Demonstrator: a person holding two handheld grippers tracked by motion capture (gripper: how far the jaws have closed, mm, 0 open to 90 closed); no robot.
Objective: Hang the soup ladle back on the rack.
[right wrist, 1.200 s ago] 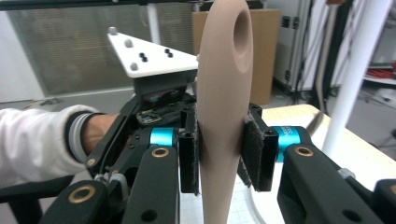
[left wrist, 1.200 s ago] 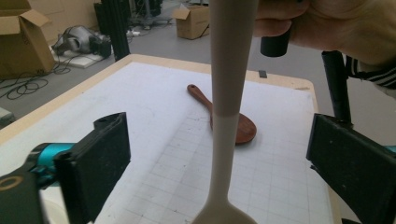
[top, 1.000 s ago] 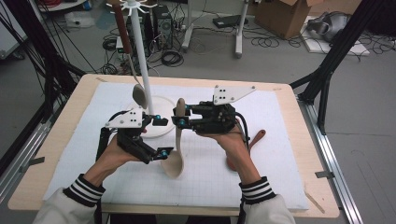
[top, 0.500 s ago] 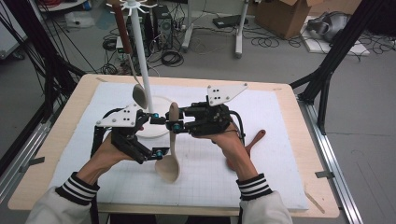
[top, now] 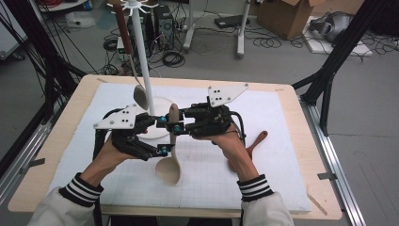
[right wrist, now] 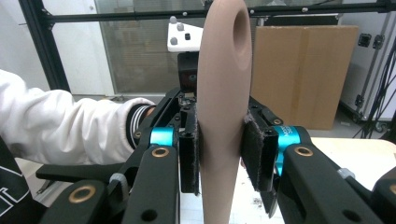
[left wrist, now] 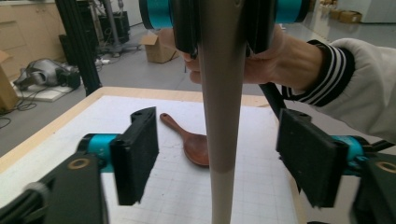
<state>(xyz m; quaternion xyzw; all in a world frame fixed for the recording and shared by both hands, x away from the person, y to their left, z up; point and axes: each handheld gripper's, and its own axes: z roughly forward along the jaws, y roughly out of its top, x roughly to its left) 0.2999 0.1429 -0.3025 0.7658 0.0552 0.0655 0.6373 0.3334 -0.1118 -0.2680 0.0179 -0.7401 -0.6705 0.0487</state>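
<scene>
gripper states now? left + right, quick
Left gripper: open, jaws have just been closing around the pale wooden spoon, pads not touching it.
Right gripper: shut on the pale wooden spoon's handle.

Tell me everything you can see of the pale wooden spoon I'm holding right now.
The pale wooden spoon is light beige, smooth and matte, with a long handle and an oval bowl; a hole pierces the handle's end. It hangs above the white mat, handle up, bowl down. The right tongs are shut on the upper handle, pads pressing both sides. The left tongs have just been closing; the lower handle stands between their pads, untouched.
</scene>
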